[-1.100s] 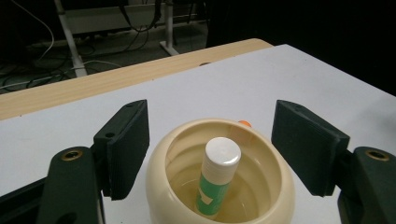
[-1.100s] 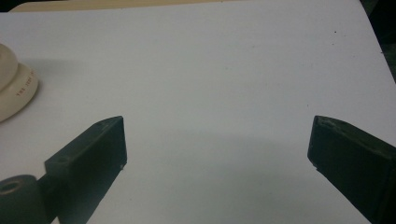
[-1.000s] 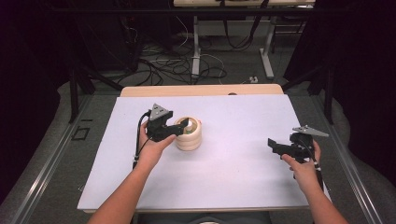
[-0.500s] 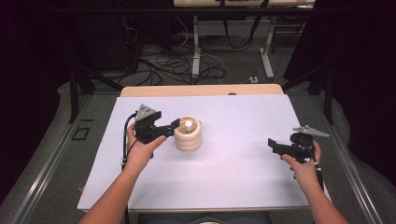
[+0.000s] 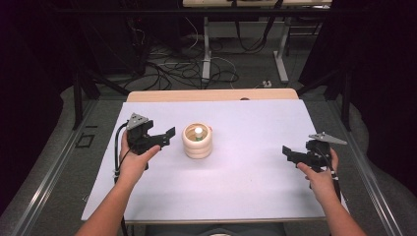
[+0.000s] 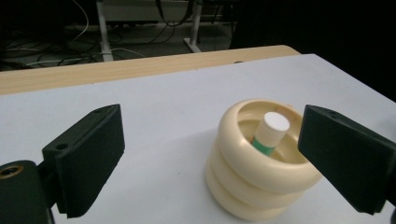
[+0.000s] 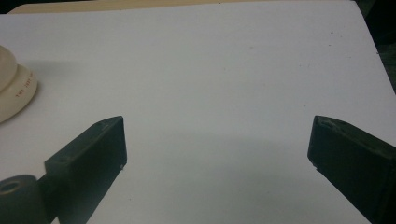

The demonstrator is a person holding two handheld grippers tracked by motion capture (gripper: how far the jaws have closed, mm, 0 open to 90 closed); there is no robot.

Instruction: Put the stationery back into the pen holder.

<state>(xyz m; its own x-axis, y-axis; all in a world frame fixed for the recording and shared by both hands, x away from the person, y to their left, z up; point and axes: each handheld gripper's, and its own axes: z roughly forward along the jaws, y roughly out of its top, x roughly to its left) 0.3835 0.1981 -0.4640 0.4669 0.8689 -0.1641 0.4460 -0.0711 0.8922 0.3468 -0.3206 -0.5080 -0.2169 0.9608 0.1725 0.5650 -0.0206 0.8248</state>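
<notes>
A cream stack of rings (image 5: pixel 197 141) stands near the middle of the white table top, with a white-capped green peg (image 5: pixel 197 132) upright in its hollow. In the left gripper view the stack of rings (image 6: pixel 254 168) and its peg (image 6: pixel 271 133) sit just ahead of the jaws. My left gripper (image 5: pixel 166 136) is open, a short way left of the stack and apart from it. My right gripper (image 5: pixel 289 153) is open at the table's right side, with nothing between its jaws. The edge of the stack (image 7: pixel 14 91) shows at far left in the right gripper view.
The white table top (image 5: pixel 246 172) has a wooden strip (image 5: pixel 211 94) along its far edge. Beyond it are desk legs and loose cables (image 5: pixel 177 69) on the floor. Dark frames stand at both sides.
My left gripper has drawn back to the left, away from the ring stack, and now stands open and apart from it. The right gripper has stayed put.
</notes>
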